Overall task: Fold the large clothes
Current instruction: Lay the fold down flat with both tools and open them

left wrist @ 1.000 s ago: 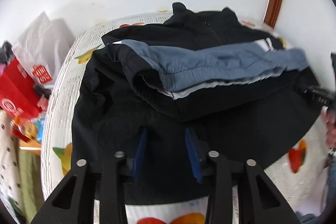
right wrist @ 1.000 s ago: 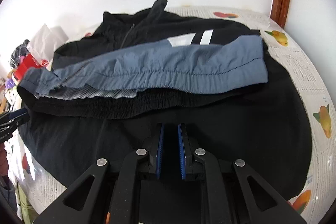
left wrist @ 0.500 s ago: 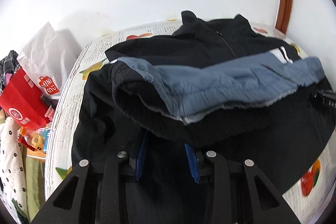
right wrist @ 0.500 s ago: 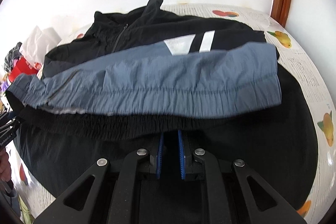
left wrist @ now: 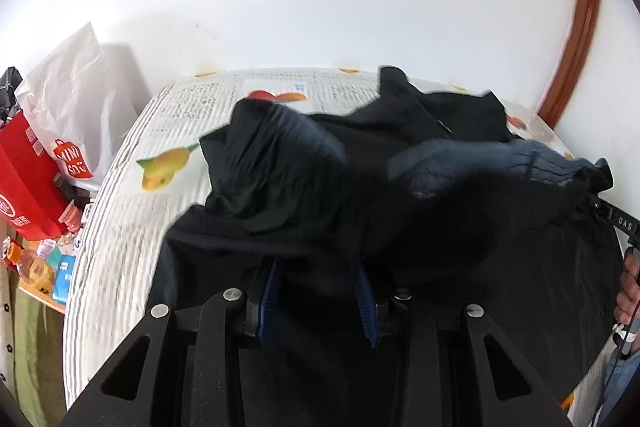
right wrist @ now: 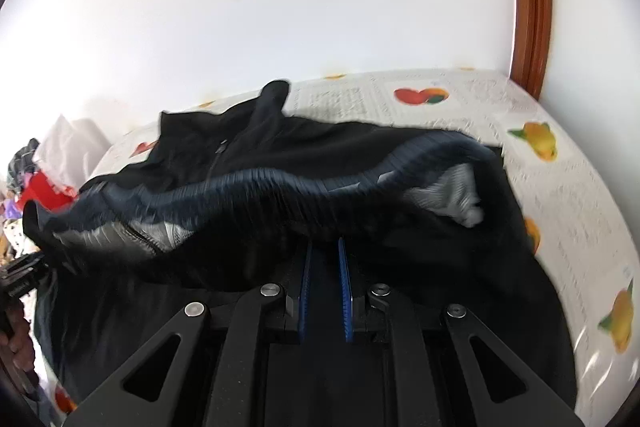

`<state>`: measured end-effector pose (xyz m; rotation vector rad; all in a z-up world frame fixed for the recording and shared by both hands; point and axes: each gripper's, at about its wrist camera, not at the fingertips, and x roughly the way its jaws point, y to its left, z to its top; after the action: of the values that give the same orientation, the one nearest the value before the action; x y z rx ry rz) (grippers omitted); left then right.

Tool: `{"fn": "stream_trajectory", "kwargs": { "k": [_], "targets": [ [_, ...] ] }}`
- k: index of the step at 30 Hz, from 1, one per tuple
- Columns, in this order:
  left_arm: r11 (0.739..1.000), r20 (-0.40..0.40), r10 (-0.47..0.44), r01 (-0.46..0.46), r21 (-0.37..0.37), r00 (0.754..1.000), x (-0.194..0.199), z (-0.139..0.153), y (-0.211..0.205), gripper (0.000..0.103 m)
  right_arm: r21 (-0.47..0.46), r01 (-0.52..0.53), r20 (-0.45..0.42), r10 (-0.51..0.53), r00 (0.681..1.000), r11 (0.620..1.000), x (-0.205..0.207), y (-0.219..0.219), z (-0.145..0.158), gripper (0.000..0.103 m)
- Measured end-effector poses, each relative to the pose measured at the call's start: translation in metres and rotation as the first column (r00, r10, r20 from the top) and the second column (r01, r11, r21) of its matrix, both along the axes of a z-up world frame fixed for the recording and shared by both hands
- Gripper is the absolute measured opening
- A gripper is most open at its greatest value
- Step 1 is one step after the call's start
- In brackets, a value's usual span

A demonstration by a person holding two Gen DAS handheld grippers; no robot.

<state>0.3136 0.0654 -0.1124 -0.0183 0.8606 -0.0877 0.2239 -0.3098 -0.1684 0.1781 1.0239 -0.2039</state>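
Your left gripper point(left wrist: 318, 293) grasps the black jacket's point(left wrist: 400, 195) lower edge, lifted over the fruit-print tablecloth point(left wrist: 168, 155); your right gripper point(right wrist: 325, 287) is clenched on the same hem, its grey-blue panel point(right wrist: 280, 183) bunched above.

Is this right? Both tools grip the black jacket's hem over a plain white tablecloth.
Not quite. The right wrist view shows the tablecloth is fruit-printed, not plain white. The rest holds: left tool and right tool both grip the black jacket hem.
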Motion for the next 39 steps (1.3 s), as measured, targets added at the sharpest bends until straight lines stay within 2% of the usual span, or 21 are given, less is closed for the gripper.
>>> {"fn": "stream_trajectory", "kwargs": {
  "k": [4, 9, 12, 20, 23, 27, 30, 34, 39],
  "targets": [
    [0.999, -0.021, 0.037, -0.037, -0.009, 0.999, 0.022, -0.004, 0.01, 0.033, -0.073, 0.058, -0.03, -0.06, 0.998, 0.996, 0.019, -0.022, -0.01, 0.013],
    [0.997, -0.07, 0.071, -0.07, 0.014, 0.995, 0.043, -0.021, 0.017, 0.033, -0.114, 0.106, -0.091, -0.117, 0.989, 0.988, 0.03, -0.05, -0.033, 0.013],
    [0.998, -0.088, 0.066, -0.065, 0.015, 0.994, 0.048, -0.031, 0.017, 0.033, -0.103, 0.117, -0.103, -0.127, 0.986, 0.988, 0.03, -0.061, -0.044, 0.01],
    [0.999, -0.089, 0.047, -0.044, 0.032, 0.995, 0.052, -0.035, 0.003, 0.033, -0.153, 0.106, -0.101, -0.123, 0.987, 0.983, 0.036, -0.073, -0.055, 0.008],
    [0.999, -0.093, 0.023, -0.021, 0.026, 0.995, 0.052, -0.035, -0.003, 0.033, -0.141, 0.102, -0.099, -0.117, 0.988, 0.985, 0.037, -0.086, -0.058, 0.008],
    [0.998, -0.086, 0.019, -0.014, 0.063, 0.996, 0.048, -0.034, -0.011, 0.033, -0.121, 0.126, -0.11, -0.14, 0.984, 0.985, 0.036, -0.095, -0.054, 0.008],
    [0.999, -0.095, 0.026, -0.022, 0.046, 0.995, 0.046, -0.033, -0.007, 0.034, -0.148, 0.135, -0.095, -0.15, 0.984, 0.98, 0.029, -0.081, -0.037, 0.014],
    [0.999, -0.104, 0.028, -0.025, 0.022, 0.994, 0.033, -0.029, -0.001, 0.038, -0.126, 0.075, -0.068, -0.084, 0.994, 0.989, 0.018, -0.046, -0.02, 0.016],
    [1.0, -0.098, 0.031, -0.031, 0.0, 0.995, 0.004, -0.024, 0.013, 0.041, -0.029, -0.029, -0.059, 0.027, 0.998, 0.999, 0.008, 0.019, -0.023, 0.025]
  ]
}}
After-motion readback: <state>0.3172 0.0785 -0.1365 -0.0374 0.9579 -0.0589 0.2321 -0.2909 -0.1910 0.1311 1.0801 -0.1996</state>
